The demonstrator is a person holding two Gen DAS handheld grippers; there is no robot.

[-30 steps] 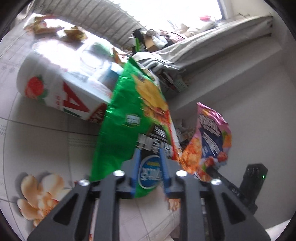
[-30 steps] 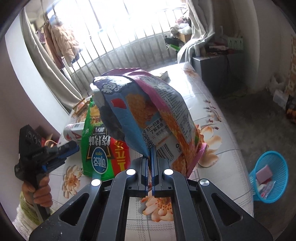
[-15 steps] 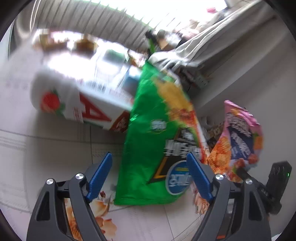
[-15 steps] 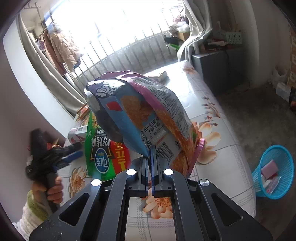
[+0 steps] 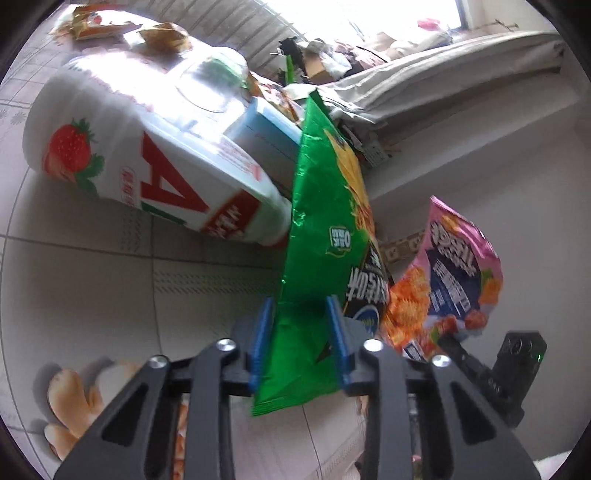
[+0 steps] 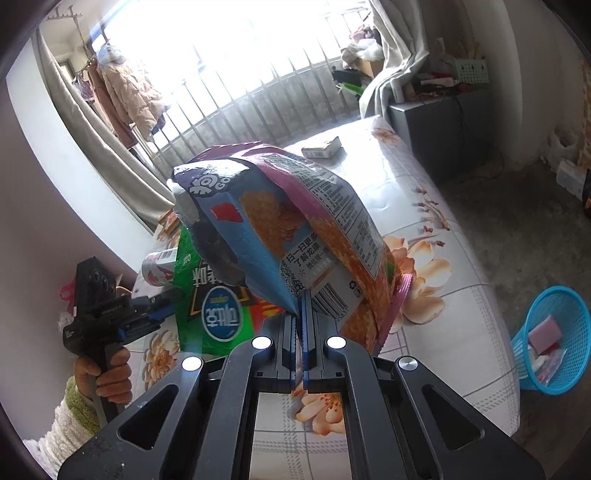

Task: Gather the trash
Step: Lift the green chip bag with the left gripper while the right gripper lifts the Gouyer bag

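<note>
A green snack bag [image 5: 325,236] stands between the blue pads of my left gripper [image 5: 300,332]; the jaws sit close on both sides of its lower edge with small gaps showing. The bag also shows in the right wrist view [image 6: 207,295]. My right gripper [image 6: 300,317] is shut on the bottom seam of a pink and blue snack bag [image 6: 295,229], held up above the bed; that bag shows in the left wrist view [image 5: 450,280] too.
A white strawberry-drink bottle [image 5: 147,155] lies on the flowered bed sheet [image 5: 92,280] behind the green bag. More wrappers [image 5: 110,29] lie farther back. A small box [image 6: 321,147] sits at the bed's far end. A blue basket [image 6: 554,339] stands on the floor, right.
My left gripper opened wide half a second ago, and has now closed in around the green bag's lower edge, further to the bag's left. The right gripper keeps holding its bag.
</note>
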